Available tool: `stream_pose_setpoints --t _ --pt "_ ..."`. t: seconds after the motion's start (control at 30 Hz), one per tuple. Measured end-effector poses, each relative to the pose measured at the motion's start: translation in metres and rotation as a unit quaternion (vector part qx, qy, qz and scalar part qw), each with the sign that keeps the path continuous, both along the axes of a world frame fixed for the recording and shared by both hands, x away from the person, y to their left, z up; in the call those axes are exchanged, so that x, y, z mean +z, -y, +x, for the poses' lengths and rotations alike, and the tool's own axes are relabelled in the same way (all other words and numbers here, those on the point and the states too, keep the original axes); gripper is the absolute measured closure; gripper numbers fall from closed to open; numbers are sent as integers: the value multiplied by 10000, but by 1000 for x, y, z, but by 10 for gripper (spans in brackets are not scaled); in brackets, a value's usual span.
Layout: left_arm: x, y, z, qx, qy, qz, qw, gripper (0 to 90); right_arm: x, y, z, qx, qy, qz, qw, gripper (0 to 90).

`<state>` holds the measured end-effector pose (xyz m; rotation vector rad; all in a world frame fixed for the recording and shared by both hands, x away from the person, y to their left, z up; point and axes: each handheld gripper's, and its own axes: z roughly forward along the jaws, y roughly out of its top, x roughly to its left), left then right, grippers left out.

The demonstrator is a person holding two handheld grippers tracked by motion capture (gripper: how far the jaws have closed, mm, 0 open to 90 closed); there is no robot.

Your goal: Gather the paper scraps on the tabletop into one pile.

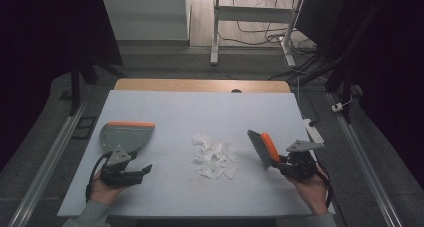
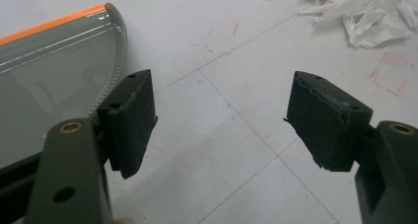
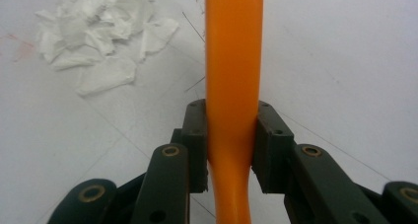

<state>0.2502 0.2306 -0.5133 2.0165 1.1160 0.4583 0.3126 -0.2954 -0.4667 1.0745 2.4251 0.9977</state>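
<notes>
Between my two hands lies the heap of torn paper scraps (image 1: 215, 157), near the middle of the white table (image 1: 200, 107), and everything turns on how the brush stands to it. My right gripper (image 1: 282, 164) is clamped tight on the brush's orange handle (image 3: 231, 86), both pads pressing its sides, so the brush (image 1: 262, 148) is firmly mine. Seen from above, its long axis runs away from me and a little toward the heap, with the grey bristles (image 1: 256, 144) facing the scraps; the bristles sit just right of the paper, close but apart from it. So the scraps lie to the left of the bristles, and I judge that a sweep would have to go leftward across the table. On that far side waits the grey dustpan (image 1: 125, 136), its orange-edged lip turned away from me, lying flat and well apart from the paper. My left gripper (image 1: 142, 171) has its jaws spread wide with nothing between them; in the left gripper view the dustpan's curved rim (image 2: 118, 61) lies just beside my left-hand pad (image 2: 130, 120), not yet grasped. To my mind the pan must be taken up before sweeping.
</notes>
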Motion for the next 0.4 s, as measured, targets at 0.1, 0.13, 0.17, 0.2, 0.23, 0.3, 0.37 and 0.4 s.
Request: stream_pose_setpoints --t 0.1,0.13,0.17,0.2,0.23,0.3,0.37,0.4 --pt "0 0 0 -4 7 -4 10000 276 0 -3 0 63 22 -19 10000 706" --pt "0 0 0 -1 8 0 10000 276 0 -3 0 72 22 -19 10000 706" --pt "0 0 0 -1 12 1 10000 276 0 -4 0 64 24 -26 10000 706" --pt "1 0 0 -4 15 1 10000 275 0 -4 0 69 31 -28 10000 706" --pt "1 0 0 -4 15 2 10000 276 0 -3 0 81 34 -16 10000 706" --pt "0 0 0 -7 9 2 10000 275 0 -3 -1 77 52 -19 10000 706" --pt "0 0 0 -9 2 8 10000 273 -1 -2 -1 92 59 -16 9999 706" --pt "0 0 0 -9 2 8 10000 273 -1 -2 -1 92 59 -16 9999 706"
